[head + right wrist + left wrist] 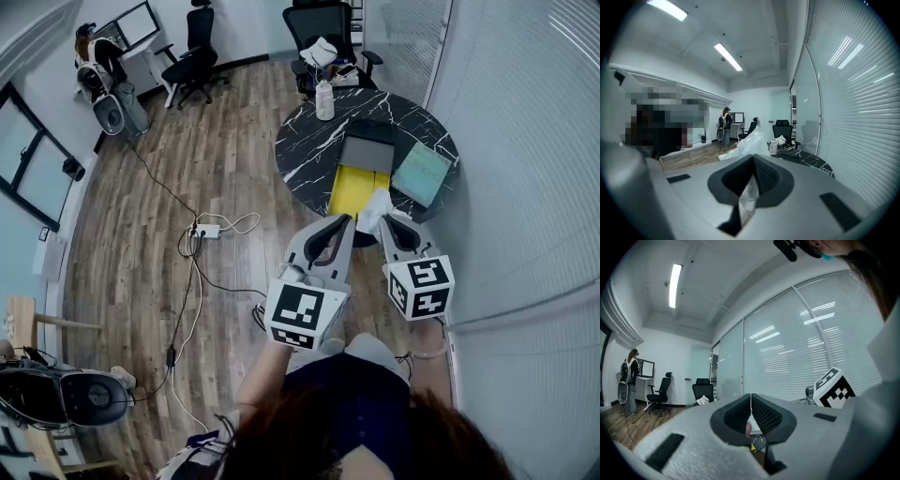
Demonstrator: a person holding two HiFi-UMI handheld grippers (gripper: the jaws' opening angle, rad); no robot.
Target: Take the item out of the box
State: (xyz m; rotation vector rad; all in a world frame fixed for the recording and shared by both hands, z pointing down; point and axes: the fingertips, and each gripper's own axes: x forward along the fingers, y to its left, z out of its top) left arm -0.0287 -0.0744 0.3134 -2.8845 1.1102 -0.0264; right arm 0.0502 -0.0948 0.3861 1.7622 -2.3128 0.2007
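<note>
Hanging over the near end of the open yellow box (354, 187) on the bench (305, 155), a crumpled white bag (376, 208) is clenched by the left tongs (344, 221) and the right tongs (385, 223). The right gripper view shows its film squeezed in the grip, while the left gripper view shows only a thin white edge. The bag's contents cannot be made out, and it hides the box's near corner.

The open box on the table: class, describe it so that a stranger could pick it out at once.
Find the round black marble table. At its near edge, just behind the crumpled plastic bag, lies the box. Unlike its neighbours, the pale green pad and the white bottle, it is bright yellow inside.
</note>
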